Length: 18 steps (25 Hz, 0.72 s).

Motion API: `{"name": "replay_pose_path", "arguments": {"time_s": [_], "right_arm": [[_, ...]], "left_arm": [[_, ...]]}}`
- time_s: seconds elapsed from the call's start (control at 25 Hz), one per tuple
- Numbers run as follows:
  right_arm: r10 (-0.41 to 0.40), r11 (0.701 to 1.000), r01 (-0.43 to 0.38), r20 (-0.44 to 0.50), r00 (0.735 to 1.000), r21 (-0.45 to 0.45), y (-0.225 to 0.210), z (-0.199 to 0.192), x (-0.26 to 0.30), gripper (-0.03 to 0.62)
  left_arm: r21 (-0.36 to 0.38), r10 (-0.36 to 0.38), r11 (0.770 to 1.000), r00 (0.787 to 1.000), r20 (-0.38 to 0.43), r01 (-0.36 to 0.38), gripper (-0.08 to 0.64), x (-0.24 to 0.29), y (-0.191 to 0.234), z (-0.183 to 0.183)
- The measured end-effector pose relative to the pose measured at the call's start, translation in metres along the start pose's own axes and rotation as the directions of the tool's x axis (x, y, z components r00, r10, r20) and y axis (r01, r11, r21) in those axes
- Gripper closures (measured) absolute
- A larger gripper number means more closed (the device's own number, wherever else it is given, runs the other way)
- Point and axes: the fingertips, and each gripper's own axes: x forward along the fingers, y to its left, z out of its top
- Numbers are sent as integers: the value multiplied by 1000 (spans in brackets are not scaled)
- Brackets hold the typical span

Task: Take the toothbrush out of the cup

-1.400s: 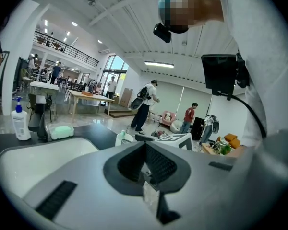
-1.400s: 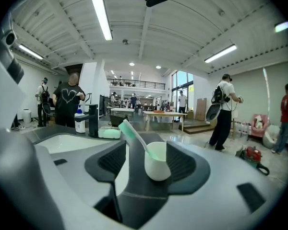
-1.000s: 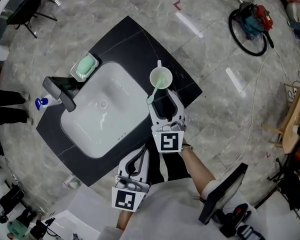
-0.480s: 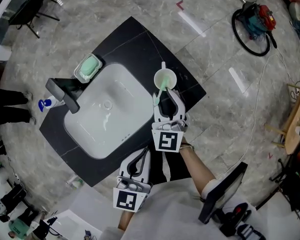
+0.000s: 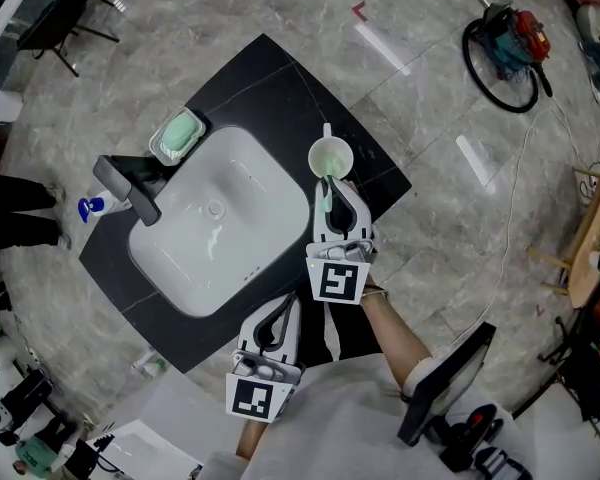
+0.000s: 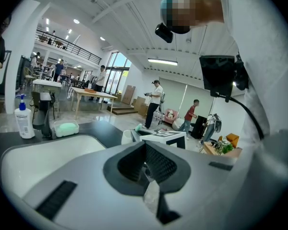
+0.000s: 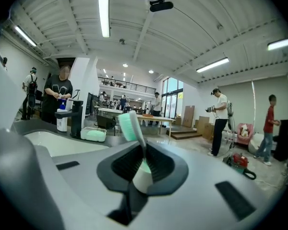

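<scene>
A pale green cup (image 5: pixel 330 155) stands on the black counter (image 5: pixel 270 78) right of the sink. A toothbrush (image 5: pixel 326 196) with a light green head leans out of it towards me, its white end poking past the cup's far rim. My right gripper (image 5: pixel 332 190) reaches the cup's near side, its jaws closing with the toothbrush pressed between the pads. In the right gripper view the brush head (image 7: pixel 128 126) rises from between the jaws of my right gripper (image 7: pixel 144 152). My left gripper (image 5: pixel 287 305) hangs back at the counter's near edge, shut and empty; the left gripper view shows my left gripper (image 6: pixel 146 164) likewise.
A white sink basin (image 5: pixel 210 218) fills the counter's middle, with a black faucet (image 5: pixel 125 188) at its left. A green soap dish (image 5: pixel 175 135) sits behind it and a blue-capped pump bottle (image 5: pixel 90 206) at the far left. People stand around the room beyond.
My right gripper's jaws have gone from wide open to closed on the toothbrush. The brush head, earlier beside the left jaw, now sits between the jaws. The left gripper has not moved.
</scene>
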Motion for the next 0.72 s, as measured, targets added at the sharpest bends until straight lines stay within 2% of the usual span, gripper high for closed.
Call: {"name": "replay_pose_path", "arguments": {"time_s": [0.44, 0.72], "right_arm": [[27, 1000, -27, 14, 1000, -9, -8, 17, -7, 563], [65, 998, -64, 32, 997, -23, -13, 41, -20, 563]], "left_arm": [[7, -12, 1000, 1000, 18, 12, 556, 0, -5, 4], [22, -29, 999, 998, 62, 28, 557, -2, -13, 18]]}}
